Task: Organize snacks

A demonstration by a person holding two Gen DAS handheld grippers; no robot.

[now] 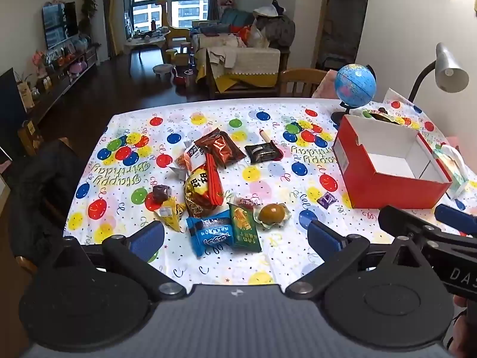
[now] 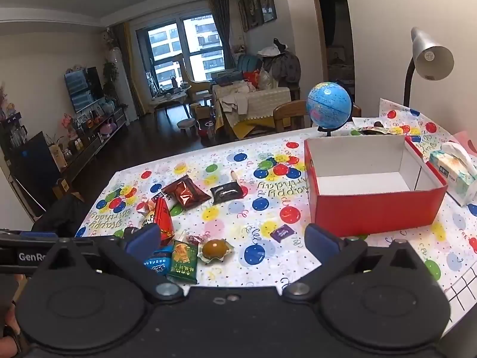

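Globe (image 1: 354, 85), desk lamp (image 1: 450, 70) at far edge — tissue pack (image 2: 453, 173) beside.

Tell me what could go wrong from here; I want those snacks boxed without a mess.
The snacks overlap in a pile: closing on the blue packet could also catch the green packet touching it. The egg in its thin clear wrap could slip or get squashed. Both tools, left and right, hover open close together near the red box, so they might collide.
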